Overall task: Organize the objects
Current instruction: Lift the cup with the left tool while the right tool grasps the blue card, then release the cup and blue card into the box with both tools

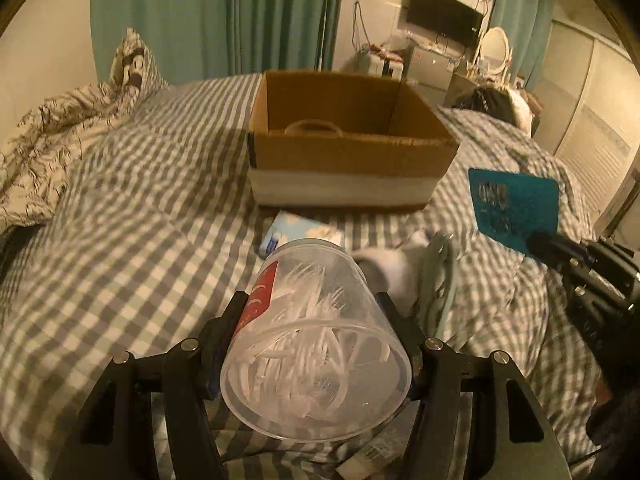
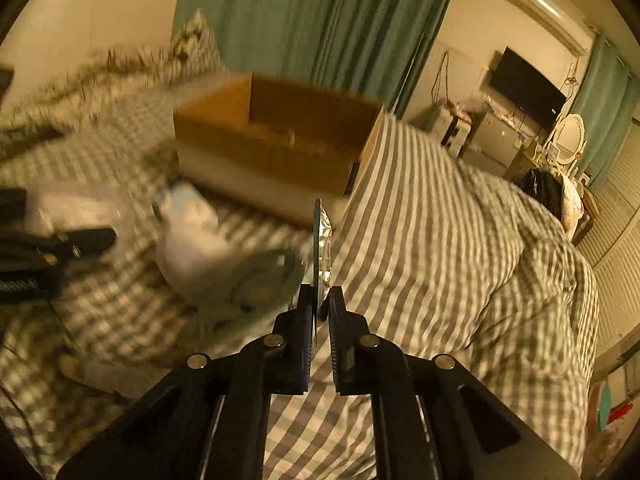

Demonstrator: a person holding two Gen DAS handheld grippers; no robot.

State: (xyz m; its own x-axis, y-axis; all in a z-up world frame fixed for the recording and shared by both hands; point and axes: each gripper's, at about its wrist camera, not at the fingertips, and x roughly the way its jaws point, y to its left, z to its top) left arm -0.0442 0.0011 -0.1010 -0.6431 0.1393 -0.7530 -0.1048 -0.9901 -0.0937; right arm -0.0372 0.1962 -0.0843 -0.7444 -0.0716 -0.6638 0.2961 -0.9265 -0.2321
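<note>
Left wrist view: the left gripper (image 1: pixel 312 312) is clamped around a clear tub (image 1: pixel 316 344) full of white plastic picks, lifted above the bed (image 1: pixel 120 208) and aimed at the box (image 1: pixel 344 144). To the right in that view the right gripper (image 1: pixel 552 244) pinches a flat teal packet (image 1: pixel 514 208) by one corner; from the right wrist view that packet (image 2: pixel 321 248) shows edge-on, held between the nearly closed jaws.

As for progress, I judge the sorting about midway. The box, open at the top, stands well forward on the bed and already holds at least one thing, a ring-shaped item (image 1: pixel 314 126) against its near wall — I cannot tell what else, since the floor of the box is mostly hidden. Both held things are still outside it. Left on the bed just before the box: a light blue pack (image 1: pixel 296 232), a white bundle (image 1: pixel 384 268) and a coiled pale cord (image 1: pixel 436 280), close together.

The surface is a soft grey-and-white checked duvet with folds and humps, so things will lie unevenly on it. A rumpled leaf-patterned quilt (image 1: pixel 52 140) is heaped to the left. Behind — teal curtains (image 1: pixel 224 16), a wall television (image 1: pixel 444 14), a cluttered dresser with an oval mirror (image 1: pixel 496 44), all in dim yellowish light.
</note>
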